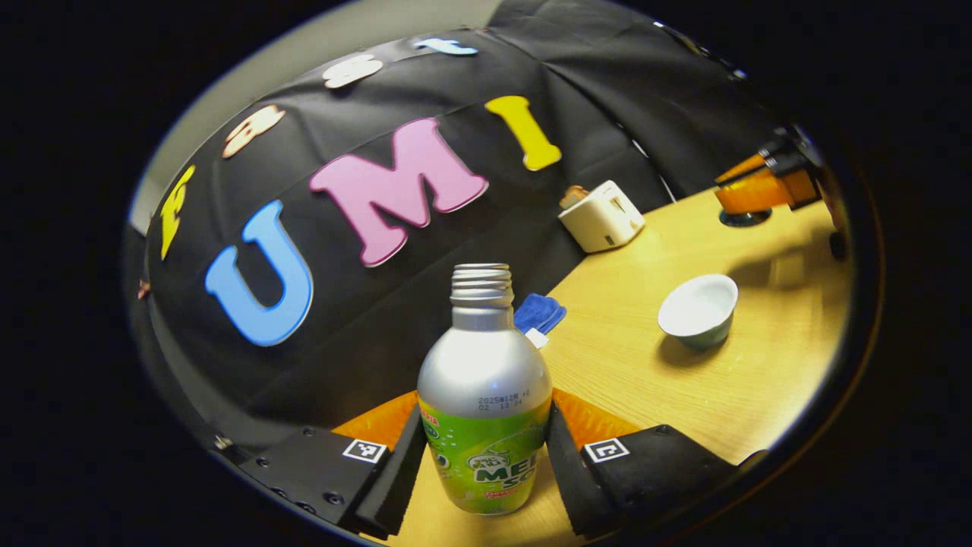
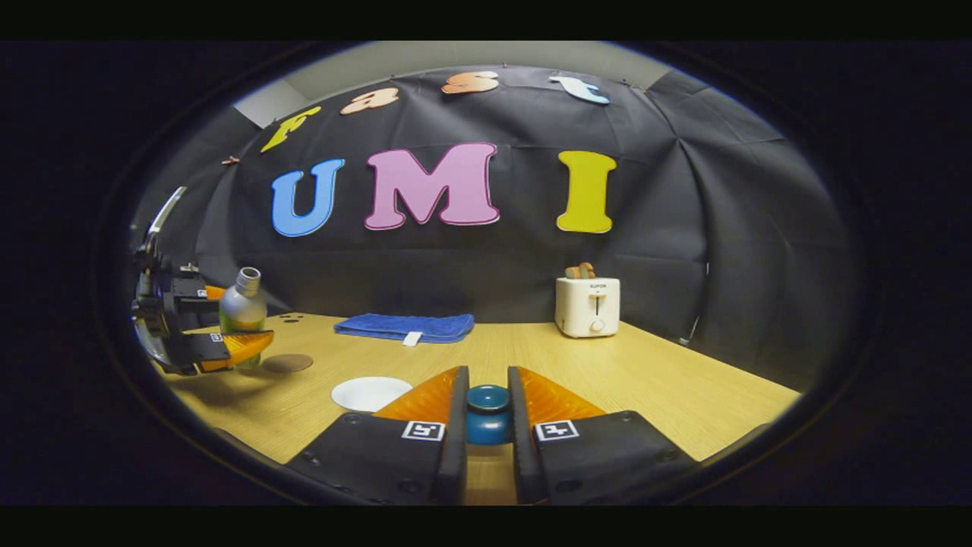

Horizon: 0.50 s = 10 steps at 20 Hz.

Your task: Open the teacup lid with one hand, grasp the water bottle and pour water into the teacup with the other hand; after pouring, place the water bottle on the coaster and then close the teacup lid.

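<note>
Left tool (image 1: 484,448) clamps the water bottle (image 1: 484,395), uncapped, upright, both pads on its green label. Right tool (image 2: 487,422) pinches the blue teacup lid (image 2: 487,410) by its knob, narrow. On the bench (image 2: 683,395): open teacup (image 1: 699,310), uncovered, empty-looking; brown coaster (image 2: 287,363) just beside the bottle; blue towel (image 2: 405,327) and white toaster (image 2: 587,305) at the far wall.

The metal water bottle (image 1: 484,395) is silver with a green label; the ceramic teacup (image 1: 699,310) is white inside, and its round knobbed lid (image 2: 487,414) is blue.
</note>
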Motion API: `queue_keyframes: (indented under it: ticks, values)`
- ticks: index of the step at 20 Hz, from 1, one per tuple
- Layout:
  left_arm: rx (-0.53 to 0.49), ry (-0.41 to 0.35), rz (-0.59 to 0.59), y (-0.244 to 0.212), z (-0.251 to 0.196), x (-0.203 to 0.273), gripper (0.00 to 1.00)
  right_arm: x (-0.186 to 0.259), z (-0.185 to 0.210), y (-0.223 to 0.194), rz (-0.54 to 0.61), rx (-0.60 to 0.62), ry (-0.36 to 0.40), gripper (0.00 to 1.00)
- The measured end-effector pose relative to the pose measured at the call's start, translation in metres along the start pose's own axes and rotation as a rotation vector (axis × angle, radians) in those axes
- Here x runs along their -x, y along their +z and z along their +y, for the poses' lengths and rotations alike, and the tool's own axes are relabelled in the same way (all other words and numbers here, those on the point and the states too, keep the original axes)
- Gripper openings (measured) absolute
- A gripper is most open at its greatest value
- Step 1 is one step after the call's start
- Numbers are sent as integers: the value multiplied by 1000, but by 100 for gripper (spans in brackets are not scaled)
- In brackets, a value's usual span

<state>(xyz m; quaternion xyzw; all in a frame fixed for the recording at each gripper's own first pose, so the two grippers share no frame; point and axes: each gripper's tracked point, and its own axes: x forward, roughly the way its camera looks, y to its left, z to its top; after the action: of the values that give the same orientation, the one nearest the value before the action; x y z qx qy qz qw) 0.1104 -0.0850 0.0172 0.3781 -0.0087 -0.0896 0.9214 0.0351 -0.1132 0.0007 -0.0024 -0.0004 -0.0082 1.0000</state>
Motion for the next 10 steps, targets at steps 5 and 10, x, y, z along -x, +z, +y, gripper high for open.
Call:
queue_keyframes:
  ticks: [5, 10]
  values:
    - [-264, -104, -13, 12, -32, -15, 80, 0, 0, 0, 0, 1, 0, 24]
    - [-450, -192, 1, 9, -55, -27, 80, 0, 1, 0, -1, 0, 4, 28]
